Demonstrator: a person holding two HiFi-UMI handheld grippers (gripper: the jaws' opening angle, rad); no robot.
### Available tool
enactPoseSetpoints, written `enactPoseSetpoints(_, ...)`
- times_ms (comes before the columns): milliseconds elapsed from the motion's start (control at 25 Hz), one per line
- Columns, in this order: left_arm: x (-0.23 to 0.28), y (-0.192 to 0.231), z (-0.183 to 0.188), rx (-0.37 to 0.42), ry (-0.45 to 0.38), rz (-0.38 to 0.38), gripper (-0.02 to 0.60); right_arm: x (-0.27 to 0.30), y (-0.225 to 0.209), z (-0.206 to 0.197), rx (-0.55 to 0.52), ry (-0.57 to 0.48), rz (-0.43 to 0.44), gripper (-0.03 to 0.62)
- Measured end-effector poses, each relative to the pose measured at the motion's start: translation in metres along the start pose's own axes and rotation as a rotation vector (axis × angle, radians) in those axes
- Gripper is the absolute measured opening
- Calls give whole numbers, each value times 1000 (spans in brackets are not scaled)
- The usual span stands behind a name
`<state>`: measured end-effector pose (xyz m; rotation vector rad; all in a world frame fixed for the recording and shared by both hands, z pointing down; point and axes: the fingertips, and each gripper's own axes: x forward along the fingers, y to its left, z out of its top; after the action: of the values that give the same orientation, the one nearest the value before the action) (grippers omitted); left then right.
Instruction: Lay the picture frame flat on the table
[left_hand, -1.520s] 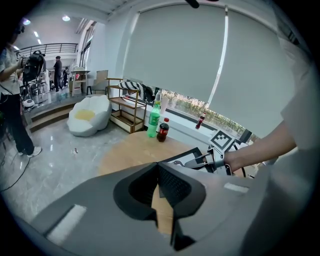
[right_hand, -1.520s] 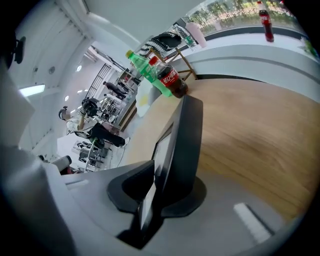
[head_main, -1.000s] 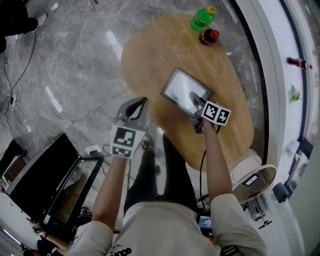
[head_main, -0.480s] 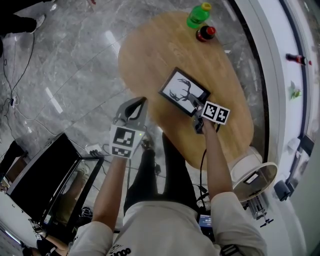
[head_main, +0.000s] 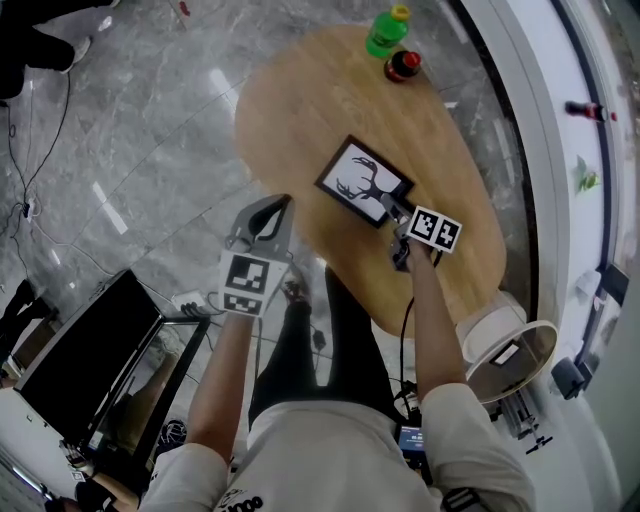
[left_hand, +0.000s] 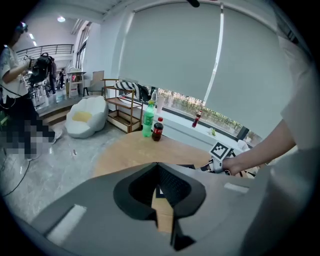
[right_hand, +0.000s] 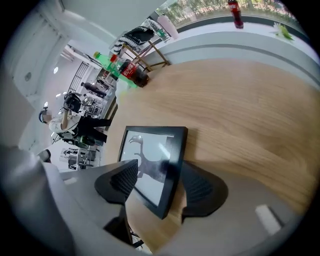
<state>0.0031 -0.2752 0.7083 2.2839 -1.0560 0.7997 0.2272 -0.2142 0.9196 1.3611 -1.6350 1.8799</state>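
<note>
Lounge-type office space w/ marble floor (head_main: 150, 130), oval wood table (head_main: 300, 100), beanbag seat (left_hand: 85, 117), roller blinds (left_hand: 170, 50), shelf rack (left_hand: 122, 107).

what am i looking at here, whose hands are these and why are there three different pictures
There is no robot here: a person holds a two-jaw gripper in each hand. The head view comes from a camera on the person's head, looking steeply down. The two gripper views come from cameras riding on each gripper, looking along its jaws.

On the wooden table a black picture frame with a deer print lies flat, face up. At the far end stand a green bottle and a dark bottle with a red cap.

The right gripper has its jaws either side of the frame's near corner. They have just been opening and do not press on it, so the frame is let go. The left gripper is shut, holds nothing, and hangs beside the table over the floor.
</note>
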Motion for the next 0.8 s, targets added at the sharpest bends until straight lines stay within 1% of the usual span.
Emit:
enactPoseSetpoints(320, -32, -2, 14, 25, -39, 20, 11, -41, 9, -1, -7, -64, -14, 268)
enactPoseSetpoints(600, -75, -2, 25, 59, -80, 42, 11, -96, 43, -1, -17, -178, 1, 265)
enactPoseSetpoints(800, -112, 10, 35, 77, -118, 87, 11, -139, 75, -2, -80, -256, 7, 253)
